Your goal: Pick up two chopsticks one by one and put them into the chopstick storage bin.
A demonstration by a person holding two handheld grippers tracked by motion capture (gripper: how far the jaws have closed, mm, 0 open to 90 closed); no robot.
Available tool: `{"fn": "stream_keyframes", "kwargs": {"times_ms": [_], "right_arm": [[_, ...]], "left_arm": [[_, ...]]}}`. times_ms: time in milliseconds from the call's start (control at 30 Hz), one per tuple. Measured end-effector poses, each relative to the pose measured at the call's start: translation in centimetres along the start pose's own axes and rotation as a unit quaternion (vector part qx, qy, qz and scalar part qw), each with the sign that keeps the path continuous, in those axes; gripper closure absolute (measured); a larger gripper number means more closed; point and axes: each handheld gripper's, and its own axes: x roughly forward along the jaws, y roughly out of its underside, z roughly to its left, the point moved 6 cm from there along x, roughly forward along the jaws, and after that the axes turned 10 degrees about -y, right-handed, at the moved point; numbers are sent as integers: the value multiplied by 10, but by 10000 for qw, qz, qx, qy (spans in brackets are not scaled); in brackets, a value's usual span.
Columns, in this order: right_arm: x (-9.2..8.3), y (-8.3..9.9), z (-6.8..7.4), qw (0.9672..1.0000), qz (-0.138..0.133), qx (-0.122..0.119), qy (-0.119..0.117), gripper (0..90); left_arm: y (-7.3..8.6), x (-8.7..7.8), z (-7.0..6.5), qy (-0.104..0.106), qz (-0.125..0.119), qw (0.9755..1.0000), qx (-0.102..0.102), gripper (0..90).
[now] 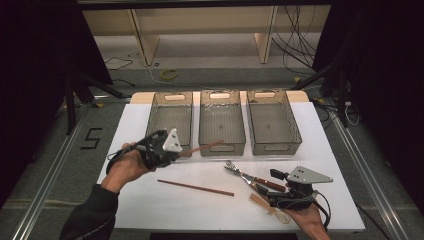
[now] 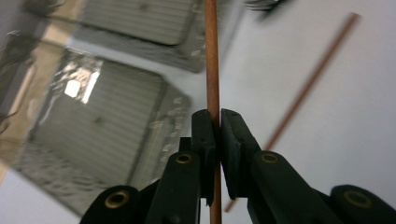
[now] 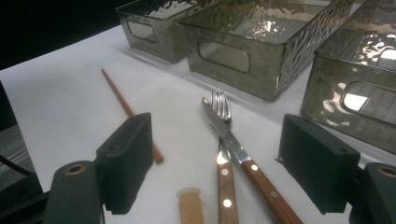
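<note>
The left tool (image 2: 217, 135) clamps the chopstick (image 2: 212, 60) between its jaws.

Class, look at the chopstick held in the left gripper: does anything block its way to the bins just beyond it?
Nothing visible does. The left gripper is shut on the chopstick, held above the table, its tip beside the open-topped middle bin. The second chopstick lies nearer, out of the way.

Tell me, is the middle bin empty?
Empty. The middle bin shows only its bare ribbed floor; the held chopstick is outside it.
</note>
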Motion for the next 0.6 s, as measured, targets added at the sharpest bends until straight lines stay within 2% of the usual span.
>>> {"fn": "stream_keyframes", "kwargs": {"times_ms": [100,133,233,300,433,467,600], "right_arm": [[0,0,0,10000,4,4,3,269],[0,0,0,10000,-4,-1,3,270],[0,0,0,10000,-3,9,1,269],[0,0,-1,10000,-2,9,0,270],[0,0,-1,10000,-1,17,-6,269],[0,0,-1,10000,-5,15,-10,269],[0,0,-1,10000,-6,24,-9,270]], "left_arm": [[0,8,25,-223,-91,9983,-525,842],[2,11,32,-229,-71,9976,-643,842],[6,21,52,-350,-18,9940,-1038,842],[8,25,65,-460,12,9914,-1222,842],[9,35,85,-494,12,9845,-1681,841],[9,37,89,-543,21,9829,-1758,842],[9,49,100,-496,202,9781,-2009,842]]}}
